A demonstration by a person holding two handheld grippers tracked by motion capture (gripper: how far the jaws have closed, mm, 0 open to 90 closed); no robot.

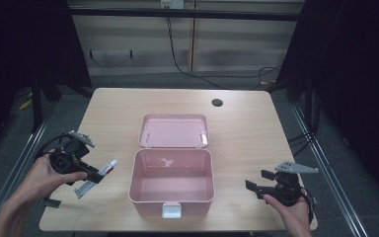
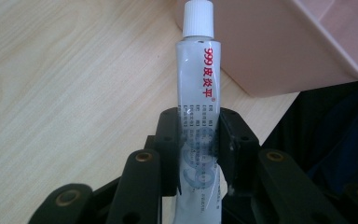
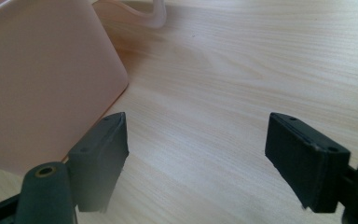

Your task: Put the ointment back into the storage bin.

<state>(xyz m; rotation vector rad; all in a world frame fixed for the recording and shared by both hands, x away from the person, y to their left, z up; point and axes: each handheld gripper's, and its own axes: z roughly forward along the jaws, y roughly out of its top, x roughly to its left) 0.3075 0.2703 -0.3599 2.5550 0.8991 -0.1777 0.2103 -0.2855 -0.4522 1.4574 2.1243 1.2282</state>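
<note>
From above, a pink box [image 1: 171,182] stands open in the middle of a wooden table [image 1: 246,133], its lid [image 1: 173,131] folded back flat behind it and its inside bare. The left gripper [image 1: 97,174] hangs over the table just left of the box, clamped on a small white tube [image 1: 103,173] whose capped end points toward the box wall. The right gripper [image 1: 254,186] hovers well to the right of the box, jaws apart and holding nothing.

In the left gripper view, the jaws pinch the tube [image 2: 199,126] across its lower body, the white cap [image 2: 198,18] sticking out ahead, near the box's outer wall [image 2: 270,51].

In the right gripper view, the jaws stand wide over bare wood [image 3: 242,70], the box's side [image 3: 42,79] just to the left.

The likely step is dropping the tube into the box. To do it well, lift the tube clear of the rim first, carry it over the middle of the box, then lower before letting go, so it doesn't bounce or catch the wall.
</note>
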